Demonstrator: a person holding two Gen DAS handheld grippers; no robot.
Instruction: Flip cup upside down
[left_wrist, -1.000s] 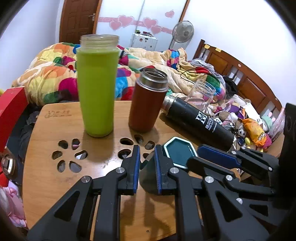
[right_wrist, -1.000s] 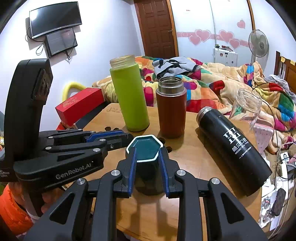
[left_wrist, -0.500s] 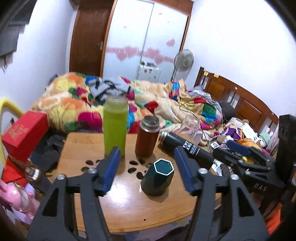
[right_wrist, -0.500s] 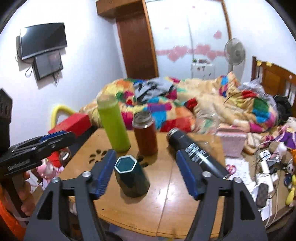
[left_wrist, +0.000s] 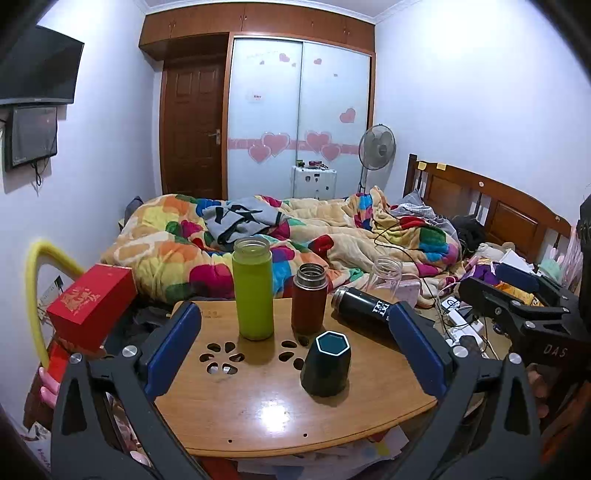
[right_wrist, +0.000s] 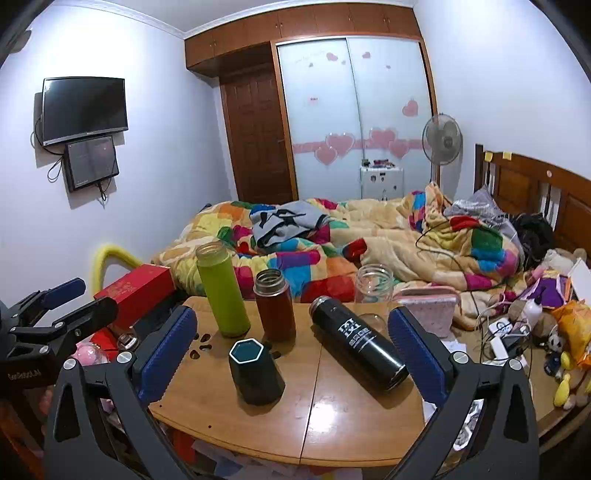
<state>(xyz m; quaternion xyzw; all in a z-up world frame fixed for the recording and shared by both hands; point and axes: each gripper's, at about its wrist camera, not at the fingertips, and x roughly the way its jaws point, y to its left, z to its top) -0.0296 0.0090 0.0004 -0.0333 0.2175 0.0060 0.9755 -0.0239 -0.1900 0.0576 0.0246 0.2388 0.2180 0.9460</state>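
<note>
Both grippers, left gripper (left_wrist: 295, 347) and right gripper (right_wrist: 291, 347), spread wide, clear of the cup (left_wrist: 325, 365); cup appears inverted on table (left_wrist: 258, 406); flip judged complete, no further move needed

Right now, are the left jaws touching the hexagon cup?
Apart. The left wrist view shows the left gripper wide open, with bare table between each jaw and the cup.

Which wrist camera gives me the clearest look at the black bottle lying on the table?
The right wrist view: the black bottle lies there unobstructed, both ends and its white logo visible. In the left wrist view the black bottle is farther off, and the open left gripper's finger hides one end.
</note>
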